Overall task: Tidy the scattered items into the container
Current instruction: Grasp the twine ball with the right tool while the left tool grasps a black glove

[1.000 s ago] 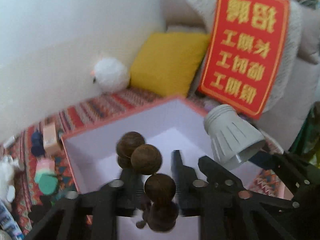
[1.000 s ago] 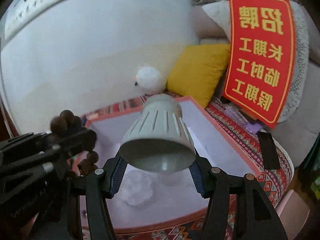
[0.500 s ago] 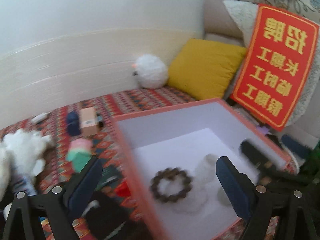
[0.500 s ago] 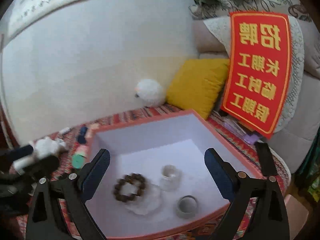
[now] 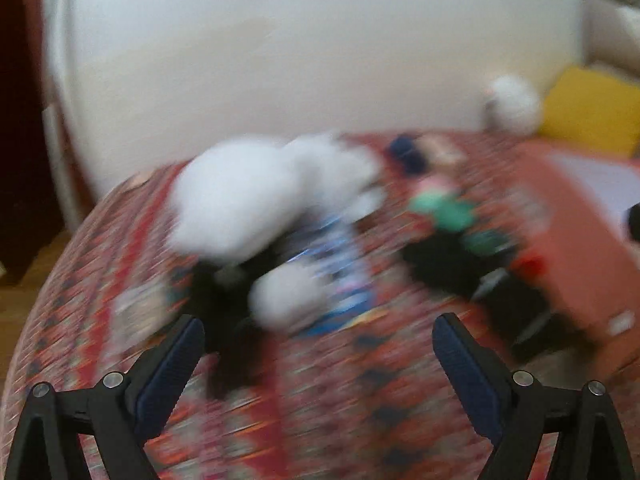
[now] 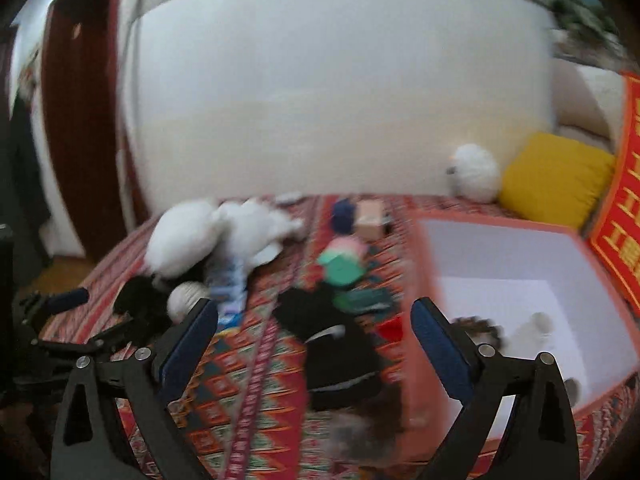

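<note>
Both pairs of jaws are seen spread wide with nothing held between them. In the blurred left wrist view, bare patterned cloth (image 5: 320,400) lies directly between the fingers of the left gripper (image 5: 318,354); just beyond their tips a small pale ball (image 5: 286,300) and a blue-and-white packet (image 5: 340,276) are made out, with a large white plush toy (image 5: 256,200) behind them. Ahead of the right finger a black item (image 5: 448,268) and a green-and-pink block (image 5: 444,208) are seen, and the orange wall of the container (image 5: 576,248) stands outside that finger, to the right.

In the right wrist view, black fabric (image 6: 332,344) lies between the fingers of the right gripper (image 6: 314,336), the ball (image 6: 186,298) sits just outside the left finger, and the container (image 6: 420,280) rises against the right finger. Inside it a dark bead bracelet (image 6: 476,326) and pale small things, too blurred to name, are glimpsed. Farther off a dark blue object (image 6: 344,216) and a small tan box (image 6: 370,218) rest near the wall.

Items are thus partly in the container and partly scattered. A good pick is judged to need the motion settled first, the spread jaws centred over one separate item such as the ball, and the plush left clear of the pads.
</note>
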Demonstrator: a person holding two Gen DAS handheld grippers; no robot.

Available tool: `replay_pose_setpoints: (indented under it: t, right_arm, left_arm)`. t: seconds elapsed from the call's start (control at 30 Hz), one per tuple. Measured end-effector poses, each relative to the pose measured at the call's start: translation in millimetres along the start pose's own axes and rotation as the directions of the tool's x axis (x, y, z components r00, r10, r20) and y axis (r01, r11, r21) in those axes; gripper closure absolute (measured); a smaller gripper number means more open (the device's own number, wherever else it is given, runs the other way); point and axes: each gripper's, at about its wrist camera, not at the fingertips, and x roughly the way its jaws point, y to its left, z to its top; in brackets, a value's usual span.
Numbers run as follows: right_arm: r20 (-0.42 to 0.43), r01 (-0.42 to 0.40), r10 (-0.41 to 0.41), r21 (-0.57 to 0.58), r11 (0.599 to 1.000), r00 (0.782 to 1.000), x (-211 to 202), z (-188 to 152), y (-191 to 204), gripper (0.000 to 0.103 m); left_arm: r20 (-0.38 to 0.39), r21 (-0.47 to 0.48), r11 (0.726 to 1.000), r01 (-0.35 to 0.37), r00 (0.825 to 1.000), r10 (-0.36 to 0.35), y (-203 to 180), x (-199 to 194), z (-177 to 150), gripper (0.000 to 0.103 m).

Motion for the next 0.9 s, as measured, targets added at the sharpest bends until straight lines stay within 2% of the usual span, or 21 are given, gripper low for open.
replay_pose_setpoints:
  t: [0.13, 0.2, 0.37, 0.57, 0.7, 0.73, 0.77, 0.8, 0.83, 0.87, 0.9]
  right_arm:
    - [-0.121, -0.068, 0.065, -0.019, 0.997, 0.991, 49, -8, 43, 0.011]
    - [-0.185, -0.095, 0.089, -0.02, 0.995, 0.979, 78, -10, 63, 0.013]
    - [-0.268, -0.117, 0.108, -0.02, 0.993, 0.957, 130, -10, 88, 0.014]
    - [-0.366, -0.144, 0.128, -0.018, 0.989, 0.922, 193, -9, 119, 0.015]
    - [-0.389, -0.179, 0.169, 0.012, 0.984, 0.906, 223, -9, 128, 0.015]
    - [-0.387, -0.197, 0.188, 0.018, 0.98, 0.903, 229, -9, 131, 0.017]
    - [-0.388, -0.221, 0.213, 0.023, 0.975, 0.897, 233, -9, 133, 0.029]
    - [-0.389, -0.253, 0.242, 0.022, 0.967, 0.889, 234, -9, 136, 0.043]
    - [-0.391, -0.285, 0.27, 0.021, 0.958, 0.88, 235, -9, 139, 0.044]
    - [-0.391, -0.307, 0.287, 0.012, 0.952, 0.874, 235, -10, 142, 0.045]
    - [-0.389, -0.3, 0.27, -0.018, 0.954, 0.881, 230, -10, 145, 0.045]
  left_arm:
    - [-0.056, 0.013, 0.998, -0.056, 0.997, 0.057, 34, 40, -9, 0.007]
    - [-0.068, -0.01, 0.999, -0.051, 0.996, 0.05, 45, 55, -5, 0.007]
    - [-0.09, -0.06, 0.998, -0.01, 0.996, 0.004, 64, 97, 11, 0.007]
    - [-0.146, -0.107, 0.994, -0.009, 0.989, -0.007, 86, 146, 18, 0.007]
    - [-0.147, -0.13, 0.991, -0.003, 0.989, -0.016, 99, 158, 17, 0.01]
    - [-0.148, -0.134, 0.991, 0.027, 0.988, -0.047, 101, 160, 17, 0.019]
    - [-0.15, -0.139, 0.989, 0.06, 0.985, -0.081, 103, 162, 17, 0.031]
    - [-0.156, -0.126, 0.99, 0.07, 0.984, -0.089, 100, 160, 17, 0.069]
    - [-0.162, -0.111, 0.991, 0.077, 0.982, -0.095, 97, 158, 18, 0.088]
    - [-0.168, -0.096, 0.992, 0.084, 0.981, -0.1, 93, 157, 18, 0.091]
    - [-0.16, -0.08, 0.993, 0.087, 0.982, -0.099, 88, 152, 18, 0.095]
